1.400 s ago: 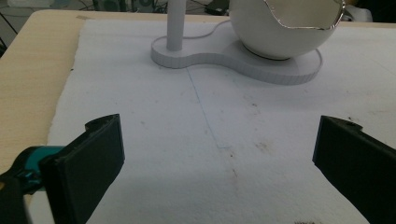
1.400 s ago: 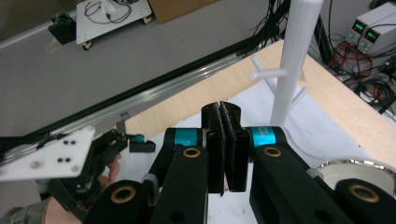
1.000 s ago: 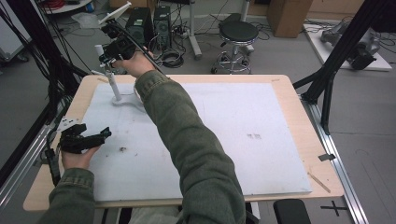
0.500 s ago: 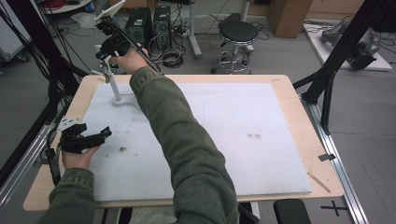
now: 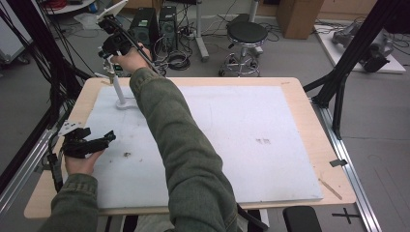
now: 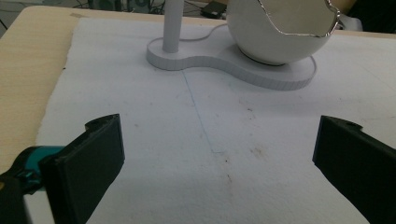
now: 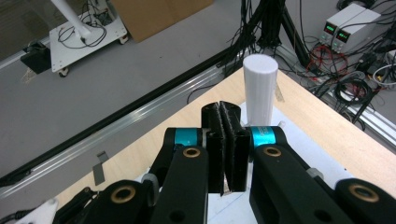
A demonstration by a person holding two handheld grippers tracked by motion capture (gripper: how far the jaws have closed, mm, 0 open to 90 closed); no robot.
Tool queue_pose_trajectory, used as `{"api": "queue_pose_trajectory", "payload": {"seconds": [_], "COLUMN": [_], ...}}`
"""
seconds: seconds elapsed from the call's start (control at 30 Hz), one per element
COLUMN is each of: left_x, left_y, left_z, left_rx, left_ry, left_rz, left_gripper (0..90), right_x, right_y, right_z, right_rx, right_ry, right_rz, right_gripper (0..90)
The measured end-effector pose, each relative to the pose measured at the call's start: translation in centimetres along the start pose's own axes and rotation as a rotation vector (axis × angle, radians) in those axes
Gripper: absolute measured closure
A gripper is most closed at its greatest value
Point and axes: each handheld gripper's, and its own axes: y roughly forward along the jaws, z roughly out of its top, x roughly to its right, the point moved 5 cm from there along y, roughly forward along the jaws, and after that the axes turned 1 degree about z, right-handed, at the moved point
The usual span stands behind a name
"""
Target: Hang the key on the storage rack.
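Post (image 7: 260, 88) stands upright just beyond and beside the right hand-held gripper (image 7: 227, 140), jaws pressed together, nothing between them. Open them before closing in; approach square to the post. Left hand-held gripper (image 6: 215, 163) rests wide, empty, facing the base (image 6: 243, 65) on the bench (image 5: 309, 121).

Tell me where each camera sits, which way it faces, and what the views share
High view: above the near table edge, looking forward and down; both sleeves and the left gripper show.
Left gripper view: rides the left gripper, facing the stand; open jaws show.
Right gripper view: rides the right gripper, looking down past the post; shut jaws show.
Shared: that post.
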Motion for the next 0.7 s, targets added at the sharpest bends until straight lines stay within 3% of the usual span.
{"api": "queue_pose_trajectory", "payload": {"seconds": [0.27, 0.5, 0.7], "left_x": [0.0, 0.0, -0.1], "left_y": [0.0, 0.1, 0.2], "left_z": [0.0, 0.0, 0.1], "left_rx": [-0.001, 0.001, 0.006], "left_ry": [0.006, -0.004, -0.01], "left_rz": [0.002, -0.003, -0.002], "left_gripper": [2.5, 2.5, 2.5], "right_x": [-0.4, 0.3, 0.5], "right_y": [0.7, 1.6, 2.6], "right_z": [0.7, 0.6, 0.5], "right_rx": [0.008, 0.017, 0.025], "right_ry": [0.005, 0.028, 0.015], "right_rz": [-0.018, -0.029, -0.077], "right_gripper": [88.7, 88.7, 88.7]}}
